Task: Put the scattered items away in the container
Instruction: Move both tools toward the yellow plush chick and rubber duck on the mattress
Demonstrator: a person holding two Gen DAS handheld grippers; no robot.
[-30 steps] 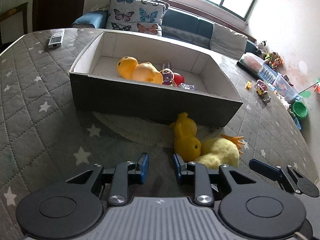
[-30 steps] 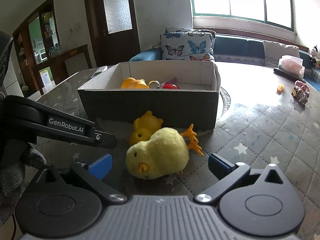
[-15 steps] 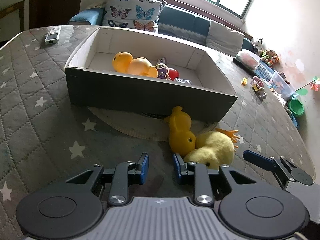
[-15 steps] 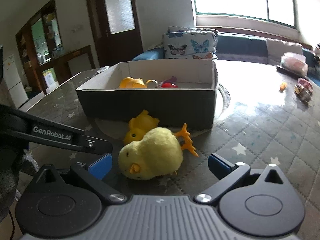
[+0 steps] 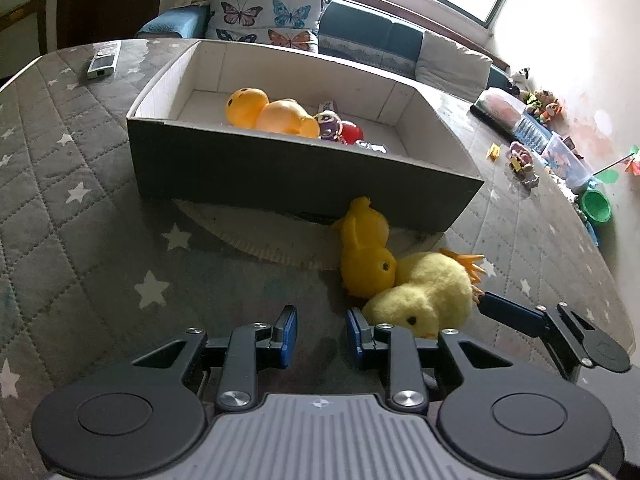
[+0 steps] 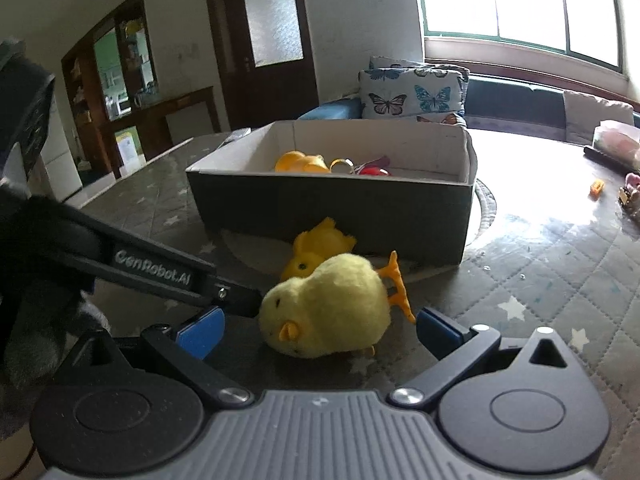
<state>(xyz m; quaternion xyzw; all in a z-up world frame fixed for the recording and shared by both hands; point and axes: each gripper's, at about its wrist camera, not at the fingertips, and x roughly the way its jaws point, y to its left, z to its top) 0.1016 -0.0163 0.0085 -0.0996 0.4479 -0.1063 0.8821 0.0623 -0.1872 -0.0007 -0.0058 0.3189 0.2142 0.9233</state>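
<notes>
A dark cardboard box holds a yellow duck and small toys. In front of it lie a yellow rubber duck and a fluffy pale yellow chick, touching each other. My right gripper is open wide, with the chick between its blue pads, apart from both. My left gripper is open with a narrow gap and empty, just left of the chick; its right pad is close to the chick's head.
A grey quilted star cloth covers the table, with a round mat under the box. A remote lies far left. Small toys, plastic containers and a green cup sit at the right edge.
Both grippers have moved closer to the table and the toys. The chick now sits deeper between the right gripper's pads. Nothing has been gripped.
</notes>
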